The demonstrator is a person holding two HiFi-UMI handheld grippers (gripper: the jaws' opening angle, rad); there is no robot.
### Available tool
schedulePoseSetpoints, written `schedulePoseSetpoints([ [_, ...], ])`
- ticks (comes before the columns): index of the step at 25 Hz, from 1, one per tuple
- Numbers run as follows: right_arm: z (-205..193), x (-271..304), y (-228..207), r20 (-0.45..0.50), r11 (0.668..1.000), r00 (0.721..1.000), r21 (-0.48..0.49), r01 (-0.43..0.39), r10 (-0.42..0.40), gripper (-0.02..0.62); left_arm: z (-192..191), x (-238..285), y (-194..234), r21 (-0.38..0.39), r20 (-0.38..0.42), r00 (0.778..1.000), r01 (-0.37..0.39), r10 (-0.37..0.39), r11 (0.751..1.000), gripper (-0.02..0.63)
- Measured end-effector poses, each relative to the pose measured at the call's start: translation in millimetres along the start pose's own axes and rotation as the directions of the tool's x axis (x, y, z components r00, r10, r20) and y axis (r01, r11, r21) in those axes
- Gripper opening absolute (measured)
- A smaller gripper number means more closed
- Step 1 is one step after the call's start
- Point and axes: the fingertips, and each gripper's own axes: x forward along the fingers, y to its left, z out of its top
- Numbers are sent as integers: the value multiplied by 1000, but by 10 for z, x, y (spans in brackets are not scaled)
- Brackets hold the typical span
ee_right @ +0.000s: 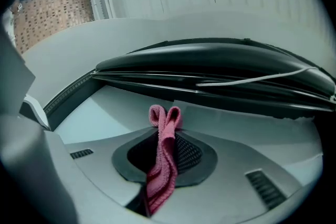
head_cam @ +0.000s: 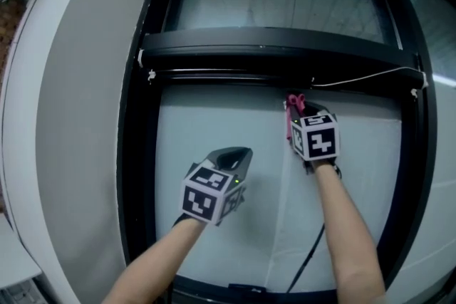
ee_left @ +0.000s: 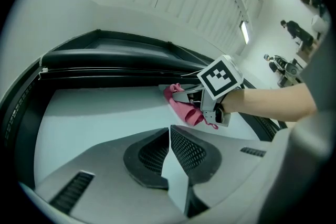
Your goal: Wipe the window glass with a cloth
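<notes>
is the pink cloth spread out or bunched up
Bunched: the pink cloth is folded into a narrow strip pinched between the right gripper's jaws, its tip looped.

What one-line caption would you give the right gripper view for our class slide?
Right gripper shut on a folded pink terry cloth, held at pale window glass below the black window frame.

No word, brand name, number or sign can be read in any of the views. The only printed marks are black-and-white square patterns. They stand on the faces of the white marker cube of the left gripper (head_cam: 211, 194) and on the white marker cube of the right gripper (head_cam: 317, 137). These patterns are coded squares, not letters or digits. One face of the right cube also shows in the left gripper view.
</notes>
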Motion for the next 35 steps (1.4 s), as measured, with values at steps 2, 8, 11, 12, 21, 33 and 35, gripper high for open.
schedulePoseSetpoints([
  [2,66,50,85,10,1000,1000,11,-12,12,51,-43,-39,94,0,-5,1000,1,-1,1000,12],
  [8,262,231,547,29,997,996,11,-79,78,49,-107,-246,334,1,-2,1000,0,0,1000,12],
  [11,313,337,805,25,995,995,-4,-98,98,49,-115,-393,488,1,-2,1000,-13,13,1000,12],
  [12,327,372,888,23,995,995,-9,-99,99,49,-128,-457,554,-1,-6,1000,-25,25,1000,12],
  [21,420,499,1916,18,963,964,-33,-266,267,46,-353,-1079,1094,-24,-65,986,-158,157,987,3],
  [33,142,532,3508,-19,880,879,-7,-476,476,46,-644,-1922,1518,5,-151,952,-269,267,963,3],
  [35,60,495,3699,-23,863,863,-1,-505,505,46,-672,-2011,1533,9,-159,948,-277,275,961,3],
])
